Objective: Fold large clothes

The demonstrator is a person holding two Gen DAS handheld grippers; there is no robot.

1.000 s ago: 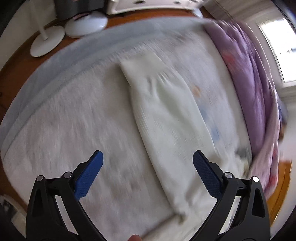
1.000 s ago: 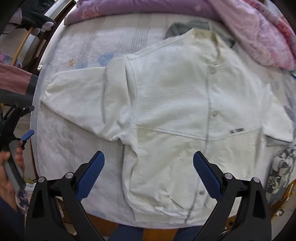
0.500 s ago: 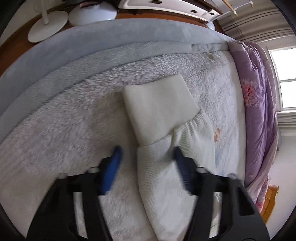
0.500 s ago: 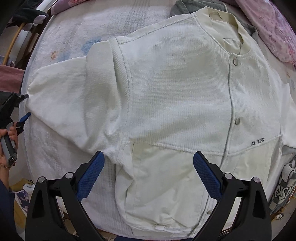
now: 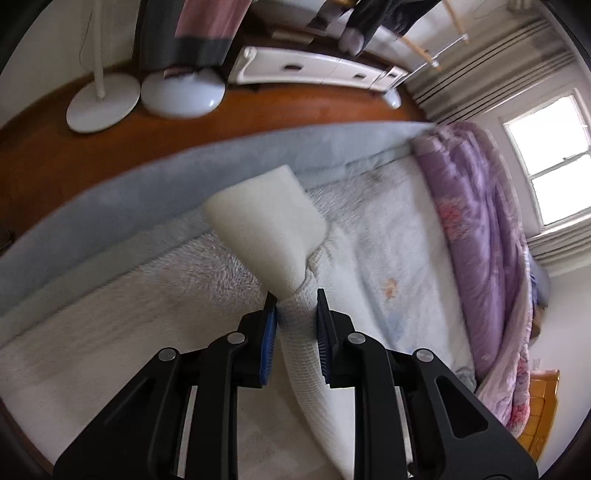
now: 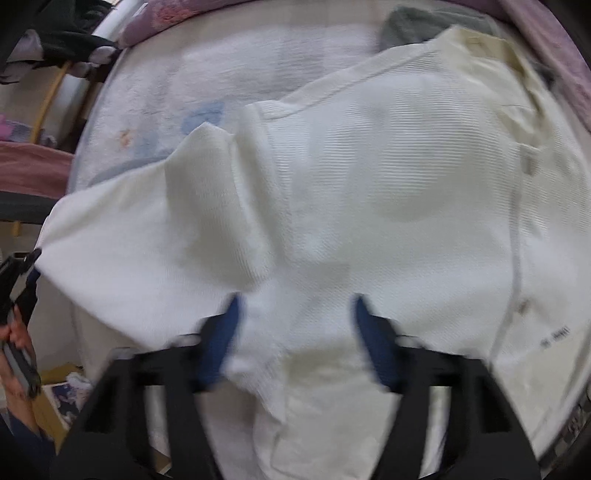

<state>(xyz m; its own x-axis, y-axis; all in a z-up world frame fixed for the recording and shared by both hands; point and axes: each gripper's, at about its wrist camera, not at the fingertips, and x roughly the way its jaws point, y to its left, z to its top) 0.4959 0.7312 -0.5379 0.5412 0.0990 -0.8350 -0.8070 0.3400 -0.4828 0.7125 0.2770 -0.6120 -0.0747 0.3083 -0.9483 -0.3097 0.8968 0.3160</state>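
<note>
A cream white button-front jacket (image 6: pixel 388 206) lies spread on the bed. Its sleeve (image 5: pixel 273 236) stretches out to the side. My left gripper (image 5: pixel 293 306) is shut on the sleeve just behind the cuff, and the cuff end sticks out lifted beyond the fingers. In the right wrist view the left gripper (image 6: pixel 26 280) shows at the far left edge holding the sleeve end. My right gripper (image 6: pixel 295 321) hovers low over the jacket near the armpit, its jaws partly closed around a bunched fold, blurred by motion.
A purple floral quilt (image 5: pixel 476 236) lies along the far side of the bed. A white fuzzy blanket (image 5: pixel 110 332) covers the mattress. Two white fan bases (image 5: pixel 147 99) stand on the wooden floor. A grey garment (image 6: pixel 417 26) lies under the collar.
My left gripper has closed on the sleeve behind the cuff and lifted it. My right gripper has dropped closer to the jacket and its jaws have narrowed.
</note>
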